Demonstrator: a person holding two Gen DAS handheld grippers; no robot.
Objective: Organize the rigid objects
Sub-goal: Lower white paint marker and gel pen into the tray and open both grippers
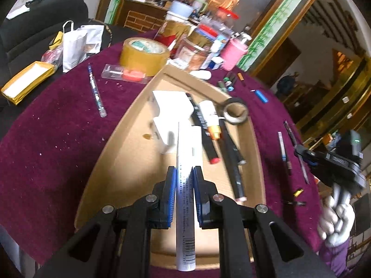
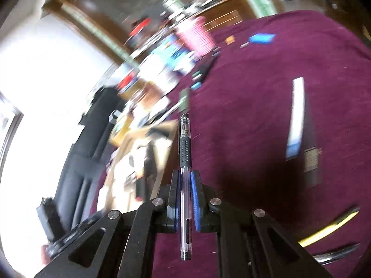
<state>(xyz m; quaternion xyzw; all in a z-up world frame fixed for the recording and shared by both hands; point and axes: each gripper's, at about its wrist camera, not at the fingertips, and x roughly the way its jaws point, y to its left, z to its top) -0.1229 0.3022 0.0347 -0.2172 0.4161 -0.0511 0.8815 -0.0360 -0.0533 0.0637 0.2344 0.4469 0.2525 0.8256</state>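
On the far left of the worktop [image 1: 46, 143], which has a dark red cloth, lie a yellow envelope [image 1: 25, 82] and a loose pen [image 1: 96, 90]. Behind them stand a white paper bag [image 1: 74, 46] and a big roll of brown tape [image 1: 143, 54].

In the middle is the cardboard tray [image 1: 129, 153], where the sorted things are collected. It already holds a white box [image 1: 171, 113], black markers [image 1: 206, 134], a white glue stick [image 1: 209, 115] and a small tape ring [image 1: 235, 113]. The left claw [image 1: 184, 169] is clamped on a white tube [image 1: 184, 208] and holds it above the near part of the tray, pointing along the tray's length. I think this direction is chosen so that the tube can lie parallel to the markers. The white box is just in front of the tube, so the free place for it is narrow.

To the right of the tray some pens [image 1: 284, 150], a blue lighter [image 1: 261, 96] and small batteries [image 1: 228, 84] still wait on the cloth.

The right claw [image 2: 184, 176] is seen at the far right of the left view, in a gloved hand [image 1: 336, 222]. In its own view, which is very blurred, it is closed on a clear gel pen [image 2: 185, 178], gripped at the barrel with the tip forward, above the cloth and to the right of the tray. The left claw over the tray may stand in its way.
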